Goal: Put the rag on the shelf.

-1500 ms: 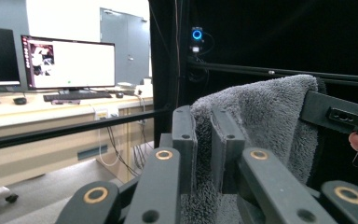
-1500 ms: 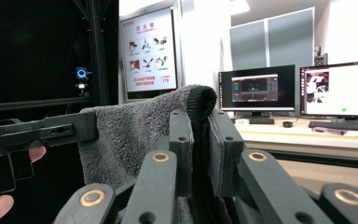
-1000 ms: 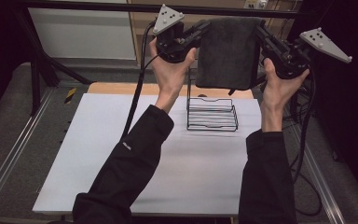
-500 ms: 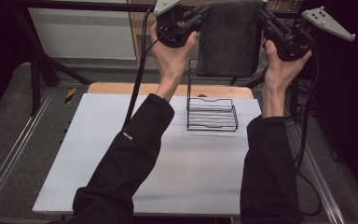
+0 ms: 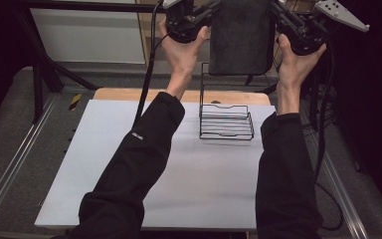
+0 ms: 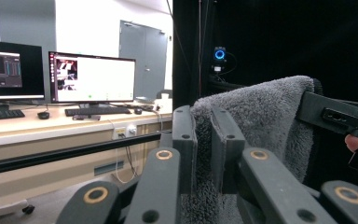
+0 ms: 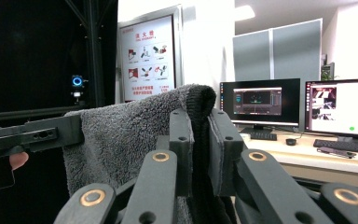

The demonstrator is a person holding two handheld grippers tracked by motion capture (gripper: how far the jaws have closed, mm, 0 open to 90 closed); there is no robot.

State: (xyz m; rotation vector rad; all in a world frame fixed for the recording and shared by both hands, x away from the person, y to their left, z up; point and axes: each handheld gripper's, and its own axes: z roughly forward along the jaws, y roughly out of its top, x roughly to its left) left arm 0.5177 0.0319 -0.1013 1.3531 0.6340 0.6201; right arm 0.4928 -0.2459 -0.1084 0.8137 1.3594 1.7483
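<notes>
A dark grey towel (image 5: 241, 37) hangs flat between my two grippers, high above the far end of the table. My left gripper (image 5: 210, 10) is shut on the towel's upper left corner (image 6: 205, 116). My right gripper (image 5: 274, 11) is shut on the upper right corner (image 7: 200, 100). In each gripper view the towel's pile (image 6: 265, 116) stretches toward the other gripper's jaw. Below the towel stands a black wire rack (image 5: 226, 122) on the white table (image 5: 129, 164).
The rack has an upright back frame and a low slatted tray. A wooden strip (image 5: 129, 93) edges the table's far side. Metal rails (image 5: 15, 159) run along both sides. Desks with monitors (image 6: 91, 77) stand beyond the table.
Both grippers have risen with the towel, which hangs higher above the rack than a second ago. Both grips are unchanged.
</notes>
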